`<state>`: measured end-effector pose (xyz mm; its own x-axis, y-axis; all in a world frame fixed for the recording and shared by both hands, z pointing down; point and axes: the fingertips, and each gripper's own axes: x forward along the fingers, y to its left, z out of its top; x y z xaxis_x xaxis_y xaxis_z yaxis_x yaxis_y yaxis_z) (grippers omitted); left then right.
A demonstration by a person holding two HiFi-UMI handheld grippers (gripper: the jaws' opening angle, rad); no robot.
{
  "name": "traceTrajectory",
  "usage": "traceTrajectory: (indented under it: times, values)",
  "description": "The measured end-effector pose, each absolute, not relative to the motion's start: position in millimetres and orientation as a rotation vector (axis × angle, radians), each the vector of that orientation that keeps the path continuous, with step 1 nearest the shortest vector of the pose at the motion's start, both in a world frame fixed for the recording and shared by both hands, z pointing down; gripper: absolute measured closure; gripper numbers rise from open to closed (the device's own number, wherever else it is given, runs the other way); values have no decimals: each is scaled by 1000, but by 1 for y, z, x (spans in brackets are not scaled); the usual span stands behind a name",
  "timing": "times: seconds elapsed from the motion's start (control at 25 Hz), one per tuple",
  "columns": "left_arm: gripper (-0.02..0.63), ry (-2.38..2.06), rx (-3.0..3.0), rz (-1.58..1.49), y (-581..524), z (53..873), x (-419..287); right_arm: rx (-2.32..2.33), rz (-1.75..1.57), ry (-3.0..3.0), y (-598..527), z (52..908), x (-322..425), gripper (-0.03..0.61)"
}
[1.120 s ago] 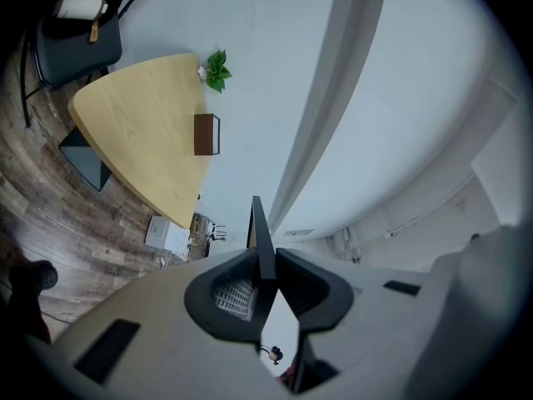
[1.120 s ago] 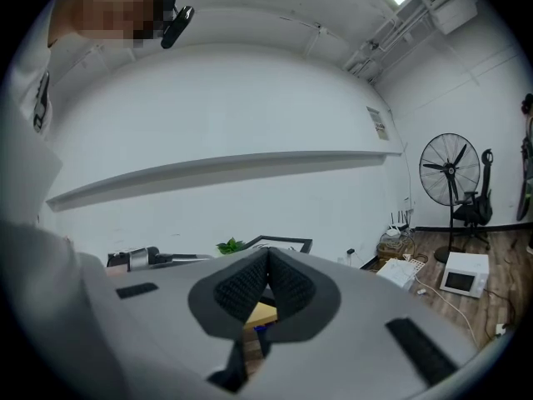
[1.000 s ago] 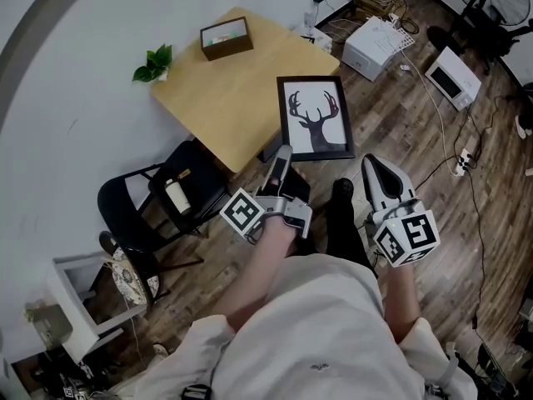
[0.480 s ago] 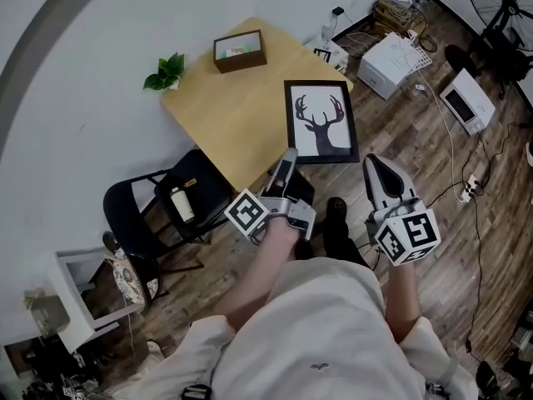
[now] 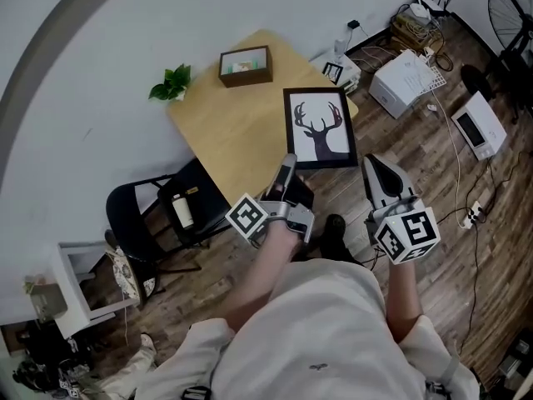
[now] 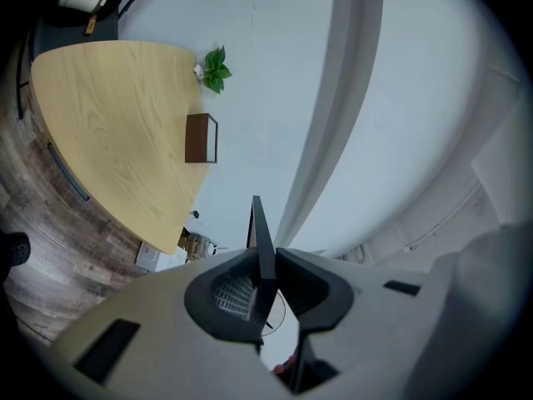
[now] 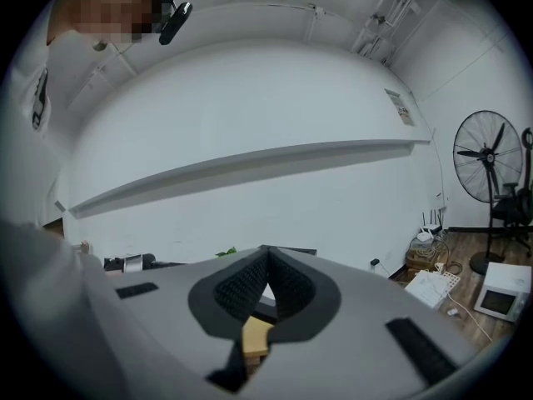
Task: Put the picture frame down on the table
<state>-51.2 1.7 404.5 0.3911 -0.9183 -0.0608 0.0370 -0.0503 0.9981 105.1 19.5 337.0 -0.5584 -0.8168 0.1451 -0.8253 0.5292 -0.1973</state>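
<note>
The picture frame [image 5: 320, 128], black-edged with a deer silhouette on white, is held face up over the near right corner of the wooden table [image 5: 241, 123]. My left gripper [image 5: 287, 167] is shut on its near left corner. In the left gripper view the frame's thin black edge [image 6: 261, 240] stands pinched between the jaws of the left gripper [image 6: 265, 277], with the table [image 6: 108, 132] off to the left. My right gripper [image 5: 372, 167] hangs beside the frame above the floor, shut and empty. In its own view the right gripper [image 7: 265, 257] has its pads pressed together.
A brown box [image 5: 246, 65] and a small green plant [image 5: 171, 83] sit at the table's far side. A black chair [image 5: 158, 211] carrying a bottle [image 5: 182, 212] stands left of the table. White boxes [image 5: 408, 82], an appliance [image 5: 480, 125], a fan [image 5: 512, 7] and cables lie on the wood floor at right.
The frame, still held by the left gripper, now lies further over the table's corner than before. The right gripper has kept its place beside it.
</note>
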Motion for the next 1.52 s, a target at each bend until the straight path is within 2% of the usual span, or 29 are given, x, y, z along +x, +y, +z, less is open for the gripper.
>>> traceTrajectory:
  times: [0.56,1.04,1.52]
  values:
    - [546,-988,1306,-995,-39,435,-25,1274,453,-2780,-47,363,134,580]
    - [546,-954,1295,-963,-93,449,-41,1322,473,-2716,-93,372,119,580]
    - [546,-886,1302,-804,-155,487,-75,1493,465,-2586,-135,375,87,580]
